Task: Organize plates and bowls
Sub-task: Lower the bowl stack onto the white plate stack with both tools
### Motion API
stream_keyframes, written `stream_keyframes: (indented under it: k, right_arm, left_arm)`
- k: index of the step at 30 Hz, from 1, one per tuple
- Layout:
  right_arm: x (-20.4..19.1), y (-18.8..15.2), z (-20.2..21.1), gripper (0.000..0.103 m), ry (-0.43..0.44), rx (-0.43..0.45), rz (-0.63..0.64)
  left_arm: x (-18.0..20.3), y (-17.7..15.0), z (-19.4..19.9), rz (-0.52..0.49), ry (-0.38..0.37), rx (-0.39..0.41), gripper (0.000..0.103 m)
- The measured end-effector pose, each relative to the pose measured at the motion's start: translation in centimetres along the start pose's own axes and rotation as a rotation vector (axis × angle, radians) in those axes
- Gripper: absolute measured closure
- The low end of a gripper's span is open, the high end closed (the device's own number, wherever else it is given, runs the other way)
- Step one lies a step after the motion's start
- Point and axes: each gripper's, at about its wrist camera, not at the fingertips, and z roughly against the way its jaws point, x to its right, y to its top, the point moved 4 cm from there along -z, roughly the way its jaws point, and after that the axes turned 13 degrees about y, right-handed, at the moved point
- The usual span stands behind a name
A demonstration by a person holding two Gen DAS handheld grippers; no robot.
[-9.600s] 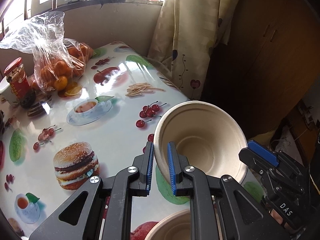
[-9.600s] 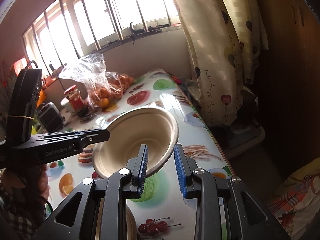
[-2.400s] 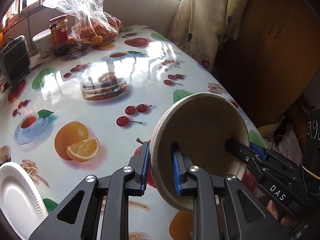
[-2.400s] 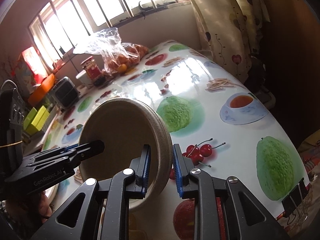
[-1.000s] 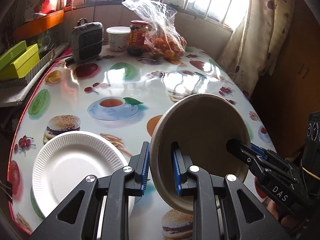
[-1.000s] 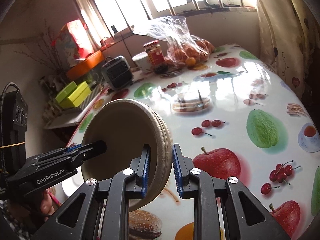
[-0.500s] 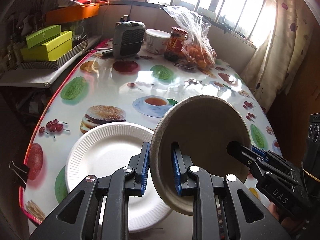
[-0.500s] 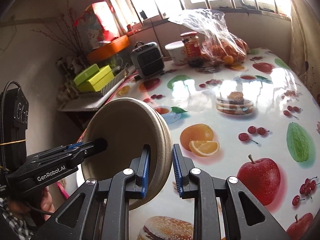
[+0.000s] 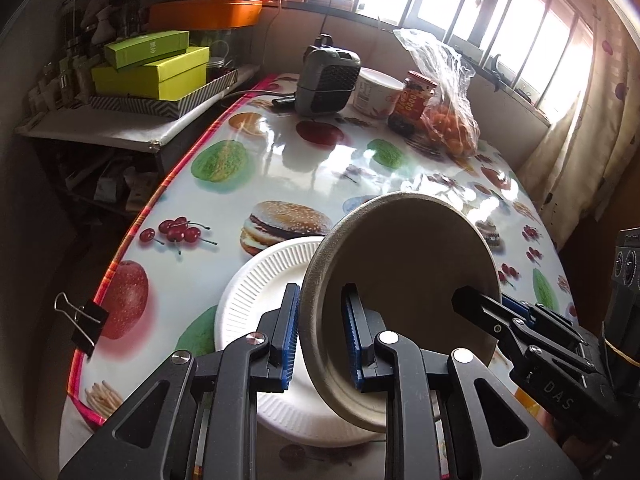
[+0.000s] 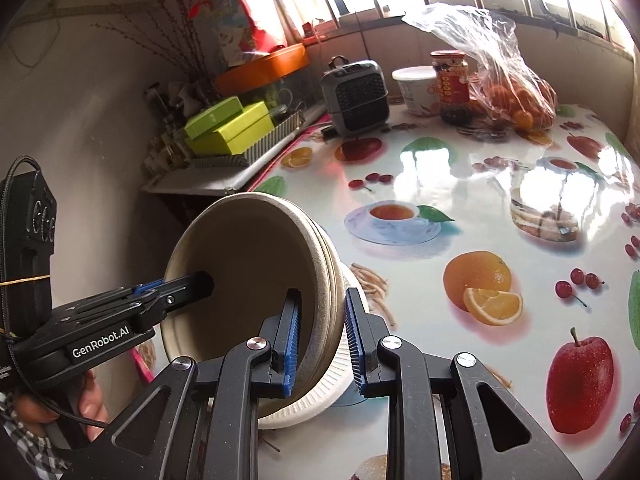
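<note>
Matt, fibrous paper pulp is seen in the stacked bowls [image 9: 404, 276] between the ribbed blue plastic pads [image 9: 290, 336]. Beneath them, ribbed white paper forms the plate [image 9: 264, 280]. A glossy, smooth oilcloth [image 10: 460, 184] covers the table ahead.

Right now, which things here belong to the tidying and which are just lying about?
Job: bowls, held by left claw and right claw; white plate.

Lying about: heater, jar, tub, oranges, green boxes, clip.
</note>
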Motion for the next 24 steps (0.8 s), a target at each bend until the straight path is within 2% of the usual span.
stream_keyframes:
  k: [14,24]
  right_arm:
    - [-0.9,-0.4,-2.8,0.082,0.018,-0.053,-0.004]
    - [-0.4,-0.3,-3.8,0.081,-0.007,-0.073,-0.013]
  left_arm:
    - [-2.1,-0.4,-1.6,0.019,0.021,-0.045,0.081]
    - [-2.4,-0.5,-2.6,0.031,-0.004,-0.074,0.081]
